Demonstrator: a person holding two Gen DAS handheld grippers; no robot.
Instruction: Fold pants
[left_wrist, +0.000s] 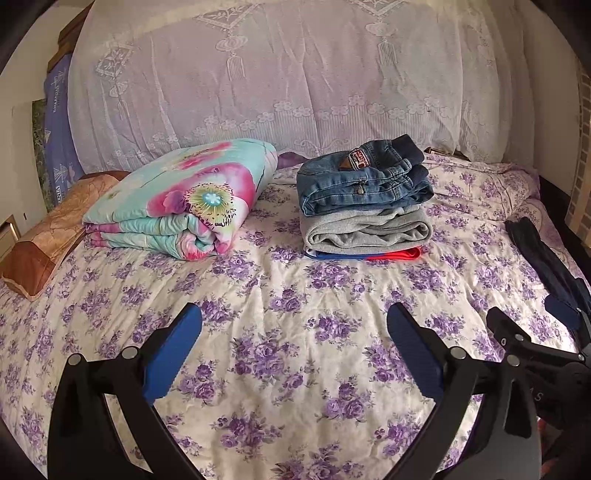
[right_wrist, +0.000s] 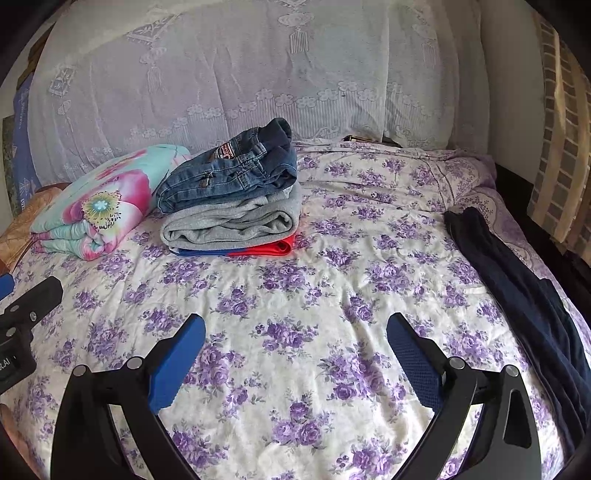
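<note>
Both our claws, left (left_wrist: 294, 317) and right (right_wrist: 295, 326), spread apart, empty. Dark pants (right_wrist: 517, 295) at frame right hang near the bed (right_wrist: 295, 295) edge; a one-layer pinch may drag them off.

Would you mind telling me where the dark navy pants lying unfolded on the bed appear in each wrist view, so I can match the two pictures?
Left wrist view: the dark navy pants show only as a strip at the far right edge, partly behind the right tool.
Right wrist view: the dark navy pants stretch down the right side, from mid-height to the lower right corner.
Shared landmark: the folded jeans atop the stack of folded clothes.
</note>
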